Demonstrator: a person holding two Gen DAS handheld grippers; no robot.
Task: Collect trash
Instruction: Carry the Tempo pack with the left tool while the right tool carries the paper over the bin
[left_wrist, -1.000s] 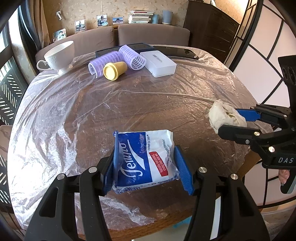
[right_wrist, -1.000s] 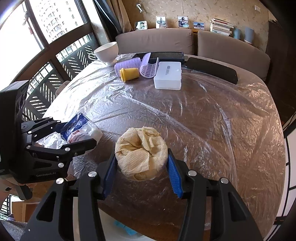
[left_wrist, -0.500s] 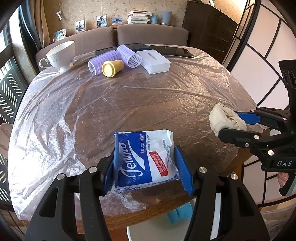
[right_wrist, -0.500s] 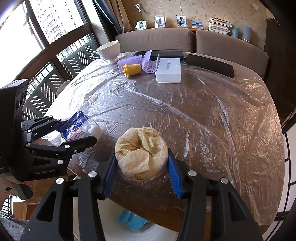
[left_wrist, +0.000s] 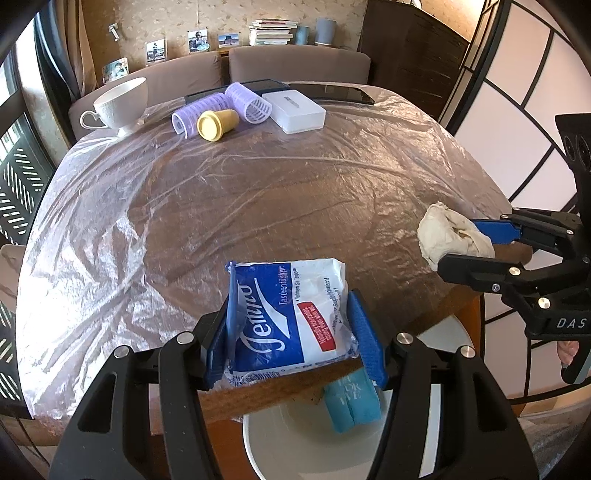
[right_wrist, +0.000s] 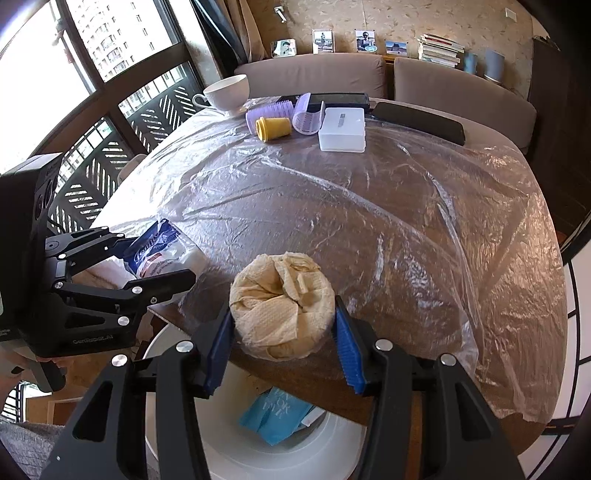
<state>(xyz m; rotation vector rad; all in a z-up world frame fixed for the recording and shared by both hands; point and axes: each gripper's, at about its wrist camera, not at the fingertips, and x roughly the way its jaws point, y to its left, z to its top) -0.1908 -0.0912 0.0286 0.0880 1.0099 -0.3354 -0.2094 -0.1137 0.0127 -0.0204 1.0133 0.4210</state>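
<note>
My left gripper (left_wrist: 291, 343) is shut on a blue and white tissue packet (left_wrist: 291, 314) and holds it over the table's near edge, above a white bin (left_wrist: 295, 443). My right gripper (right_wrist: 282, 332) is shut on a crumpled cream paper ball (right_wrist: 282, 299), also at the table's edge above the bin (right_wrist: 258, 446). A teal packet (left_wrist: 352, 404) lies in the bin; it also shows in the right wrist view (right_wrist: 275, 415). The paper ball (left_wrist: 448, 234) and right gripper (left_wrist: 476, 245) show at right in the left wrist view. The tissue packet (right_wrist: 160, 254) shows at left in the right wrist view.
The round table (left_wrist: 258, 206) has a clear plastic cover. At its far side stand a white cup (left_wrist: 120, 105), purple hair rollers (left_wrist: 221, 107), a yellow cup on its side (left_wrist: 216, 123), a white box (left_wrist: 297, 110) and dark flat devices (left_wrist: 332, 94). A sofa stands behind.
Both grippers have pulled back from over the table to its near edge with their loads. The white bin with the teal packet has come into view below them.
</note>
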